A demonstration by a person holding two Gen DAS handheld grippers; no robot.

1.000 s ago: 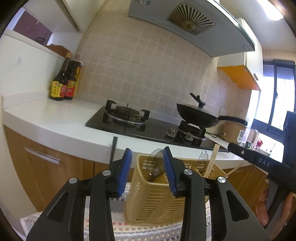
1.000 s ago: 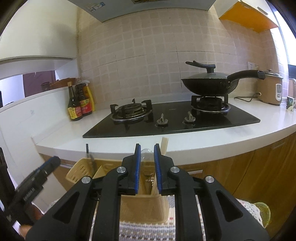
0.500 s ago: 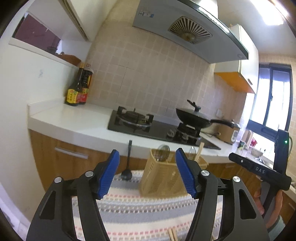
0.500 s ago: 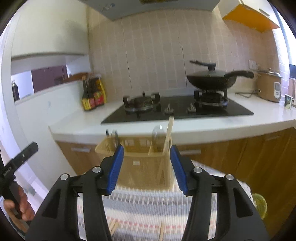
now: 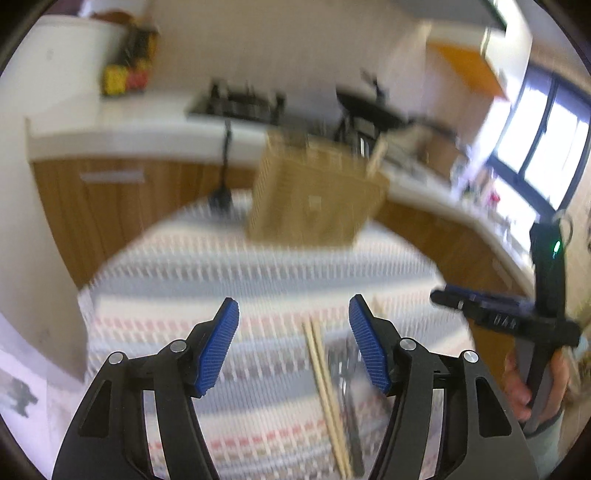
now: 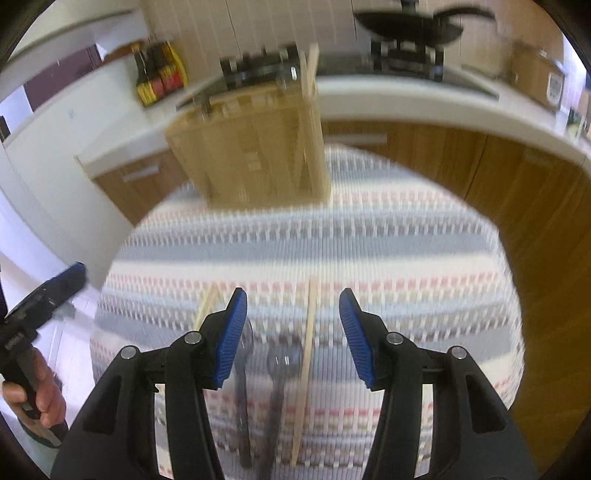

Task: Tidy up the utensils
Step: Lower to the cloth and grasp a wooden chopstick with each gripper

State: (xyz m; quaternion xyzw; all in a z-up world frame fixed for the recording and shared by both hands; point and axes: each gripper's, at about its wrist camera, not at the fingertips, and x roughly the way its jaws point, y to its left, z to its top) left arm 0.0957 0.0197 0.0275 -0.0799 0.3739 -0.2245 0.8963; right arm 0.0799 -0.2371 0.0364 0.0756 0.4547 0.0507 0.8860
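Note:
A tan slotted utensil basket (image 5: 314, 199) (image 6: 251, 147) stands at the far side of a striped mat (image 5: 221, 266) (image 6: 369, 236), with a chopstick (image 6: 310, 74) upright in it. A black ladle (image 5: 223, 177) leans beside it. My left gripper (image 5: 293, 300) is open above the mat, over a pair of chopsticks (image 5: 325, 387) and a dark utensil (image 5: 347, 398). My right gripper (image 6: 292, 293) is open over a single chopstick (image 6: 306, 362) and two dark spoons (image 6: 242, 369) (image 6: 277, 376). Nothing is held. Both views are blurred.
Behind the table run a white counter (image 6: 406, 96) with wooden cabinets (image 6: 535, 206), a stove, a black wok (image 6: 410, 26) and sauce bottles (image 6: 159, 77). Each gripper shows in the other's view, held by a hand (image 5: 524, 384) (image 6: 40, 391).
Both grippers have opened wider, drawn back from the basket and tipped downward. The striped mat with the loose chopsticks and spoons has come into view.

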